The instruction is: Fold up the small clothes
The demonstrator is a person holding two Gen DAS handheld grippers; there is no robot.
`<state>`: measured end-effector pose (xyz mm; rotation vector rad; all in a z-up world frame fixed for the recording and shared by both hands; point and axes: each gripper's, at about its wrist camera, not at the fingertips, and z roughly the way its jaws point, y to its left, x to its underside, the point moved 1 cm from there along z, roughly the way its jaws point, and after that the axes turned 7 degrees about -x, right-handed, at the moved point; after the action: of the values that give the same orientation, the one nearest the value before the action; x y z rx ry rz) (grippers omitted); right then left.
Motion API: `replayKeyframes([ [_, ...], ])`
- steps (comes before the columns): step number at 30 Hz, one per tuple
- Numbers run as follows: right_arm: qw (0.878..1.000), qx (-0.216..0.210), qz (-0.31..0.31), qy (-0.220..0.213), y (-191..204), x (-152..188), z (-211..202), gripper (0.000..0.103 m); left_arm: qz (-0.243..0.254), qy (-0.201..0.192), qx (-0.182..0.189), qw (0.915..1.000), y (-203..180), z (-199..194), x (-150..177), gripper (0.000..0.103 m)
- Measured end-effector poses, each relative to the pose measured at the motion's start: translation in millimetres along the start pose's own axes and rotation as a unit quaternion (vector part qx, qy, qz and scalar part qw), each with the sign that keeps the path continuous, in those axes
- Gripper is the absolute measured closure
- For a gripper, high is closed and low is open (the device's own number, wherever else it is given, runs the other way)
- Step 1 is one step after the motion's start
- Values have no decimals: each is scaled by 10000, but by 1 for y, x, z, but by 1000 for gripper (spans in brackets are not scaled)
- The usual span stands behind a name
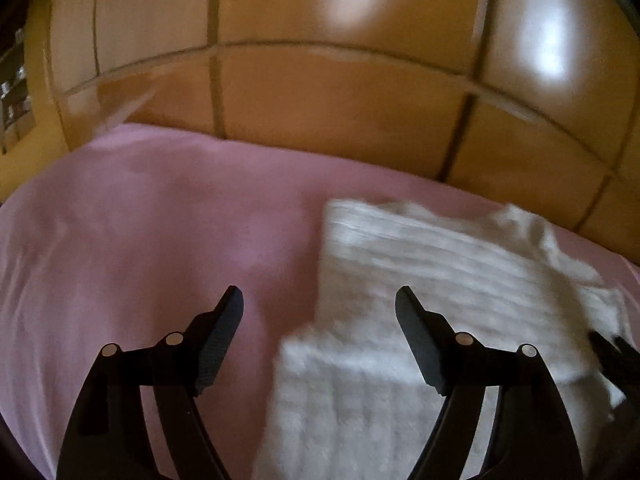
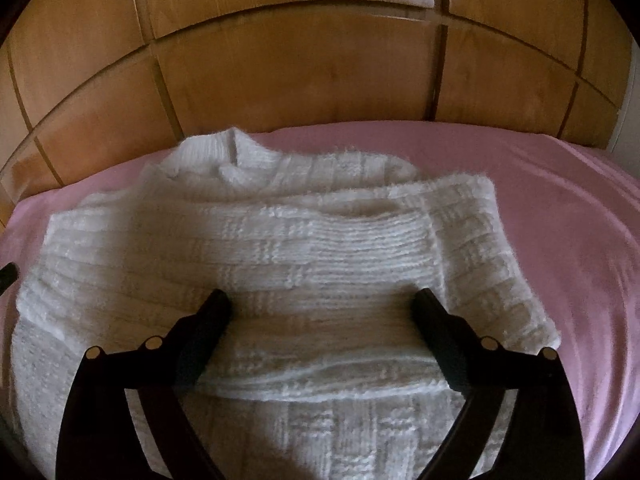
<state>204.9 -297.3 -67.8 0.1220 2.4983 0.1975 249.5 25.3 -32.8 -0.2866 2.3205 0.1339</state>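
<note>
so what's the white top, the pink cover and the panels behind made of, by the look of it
White top: chunky knitted yarn, likely wool or acrylic; ribbed rows and a fuzzy edge show.
Pink cover: thin smooth woven cloth, probably cotton; matte, with soft creases.
Panels: wood or wood veneer, glossy; warm grain and window glare show.

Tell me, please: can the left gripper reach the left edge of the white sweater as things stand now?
Probably yes. The left gripper is open, and the white sweater has its edge lying between the fingers on the pink sheet, with nothing in the way.

Home bedroom, pink bedsheet (image 2: 560, 240), wooden panelled wardrobe doors (image 2: 300, 72) behind
</note>
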Motion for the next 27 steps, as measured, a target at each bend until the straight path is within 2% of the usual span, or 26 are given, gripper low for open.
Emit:
replayKeyframes([
  [3,9999,4,-14,-99,3,1,-13,3,179,-200,169,9995,-10,-26,11,25],
  [5,9998,-69,44,-168,3,6,-26,3,268,-271,293,9988,-15,-36,14,20],
  [8,9996,-195,101,-172,3,17,-43,3,450,-413,358,9975,-22,-49,18,20],
  [13,9994,-264,105,-209,3,30,-61,3,540,-491,456,9963,-28,-60,22,20],
  [19,9985,-357,111,-401,4,25,-75,3,637,-528,400,9958,-31,-59,24,20],
  [22,9987,-272,121,-412,1,14,-68,3,689,-337,368,9964,-32,-42,25,20],
  [24,9994,-156,177,-266,-3,11,-60,3,708,-11,243,9972,-31,-19,26,20],
  [27,9987,66,413,294,-17,14,-27,3,599,504,-4,9969,-23,14,33,20],
])
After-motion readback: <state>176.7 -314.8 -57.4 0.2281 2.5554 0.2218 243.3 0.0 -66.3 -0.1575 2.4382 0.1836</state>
